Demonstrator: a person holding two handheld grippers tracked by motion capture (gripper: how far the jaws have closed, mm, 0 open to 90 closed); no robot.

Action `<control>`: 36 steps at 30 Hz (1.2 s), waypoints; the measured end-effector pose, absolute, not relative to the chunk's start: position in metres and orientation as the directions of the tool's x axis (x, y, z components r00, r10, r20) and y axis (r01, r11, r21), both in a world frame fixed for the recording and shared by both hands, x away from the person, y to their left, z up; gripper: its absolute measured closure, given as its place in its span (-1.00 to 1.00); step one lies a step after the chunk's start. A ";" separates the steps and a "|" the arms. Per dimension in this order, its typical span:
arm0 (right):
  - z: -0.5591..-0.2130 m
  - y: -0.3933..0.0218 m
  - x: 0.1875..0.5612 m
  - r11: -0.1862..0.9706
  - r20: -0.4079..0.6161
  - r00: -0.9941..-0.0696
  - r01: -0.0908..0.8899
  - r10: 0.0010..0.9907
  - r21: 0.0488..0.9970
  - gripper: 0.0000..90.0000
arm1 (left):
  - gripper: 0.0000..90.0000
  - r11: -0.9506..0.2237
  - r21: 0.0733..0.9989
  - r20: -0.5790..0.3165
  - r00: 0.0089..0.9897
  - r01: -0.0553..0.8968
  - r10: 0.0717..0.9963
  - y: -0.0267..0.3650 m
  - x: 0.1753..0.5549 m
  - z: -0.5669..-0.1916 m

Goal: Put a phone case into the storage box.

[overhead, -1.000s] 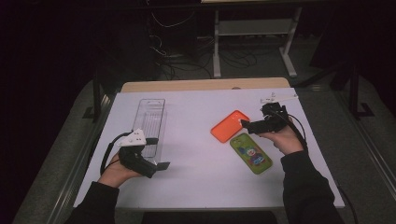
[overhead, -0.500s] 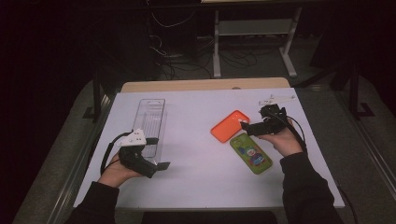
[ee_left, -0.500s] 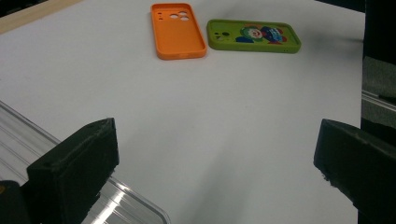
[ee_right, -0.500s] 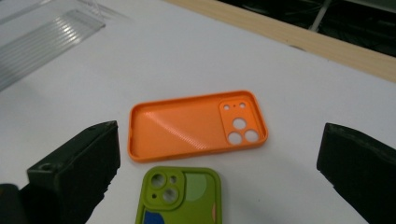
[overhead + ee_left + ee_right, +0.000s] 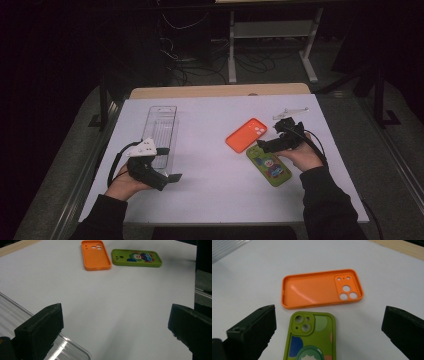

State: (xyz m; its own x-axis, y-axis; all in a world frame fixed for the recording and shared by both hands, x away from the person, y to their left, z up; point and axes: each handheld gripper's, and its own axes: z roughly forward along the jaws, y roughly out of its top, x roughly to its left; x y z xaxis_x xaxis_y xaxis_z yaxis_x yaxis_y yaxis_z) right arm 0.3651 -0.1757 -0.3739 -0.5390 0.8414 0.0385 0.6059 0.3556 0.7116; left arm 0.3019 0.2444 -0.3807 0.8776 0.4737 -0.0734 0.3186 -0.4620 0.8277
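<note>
An orange phone case (image 5: pixel 246 134) lies hollow side up on the white table, right of centre. Just in front of it lies a green phone case (image 5: pixel 268 166) with a cartoon print. My right gripper (image 5: pixel 263 145) hovers open over the green case's far end. In the right gripper view the green case (image 5: pixel 312 340) sits between the wide jaws of the right gripper (image 5: pixel 329 315), with the orange case (image 5: pixel 322 288) just beyond. My left gripper (image 5: pixel 171 178) rests open near the front left. In its own view the left gripper (image 5: pixel 115 315) holds nothing.
A long clear plastic tray (image 5: pixel 162 130) lies at the left, right behind the left gripper; its corner (image 5: pixel 72 350) shows beside the left jaw. A small clear piece (image 5: pixel 290 112) lies at the back right. A wooden strip (image 5: pixel 220 90) runs along the table's far edge.
My right gripper has drifted a little toward the person, coming lower over the green case's far end. The left gripper and both cases have not moved.
</note>
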 end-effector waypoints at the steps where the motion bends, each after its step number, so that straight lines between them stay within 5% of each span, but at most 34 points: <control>1: -0.375 -0.175 0.365 0.350 0.047 -0.534 0.616 0.844 0.706 -1.00 | -1.00 -0.462 0.828 -0.074 0.878 0.318 0.473 0.244 0.302 -0.381; 36: -0.404 -0.181 0.335 0.424 0.041 -0.555 0.679 0.831 0.600 -1.00 | -1.00 -0.447 0.833 -0.086 0.873 0.327 0.479 0.245 0.301 -0.381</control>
State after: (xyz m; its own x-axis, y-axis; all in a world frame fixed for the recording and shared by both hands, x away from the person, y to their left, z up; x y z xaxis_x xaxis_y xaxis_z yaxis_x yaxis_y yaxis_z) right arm 0.3351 -0.1811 -0.4042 -0.5551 0.8308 0.0408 0.6785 0.4239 0.6000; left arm 0.3008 0.2448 -0.3805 0.8734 0.4793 -0.0861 0.3272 -0.4466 0.8328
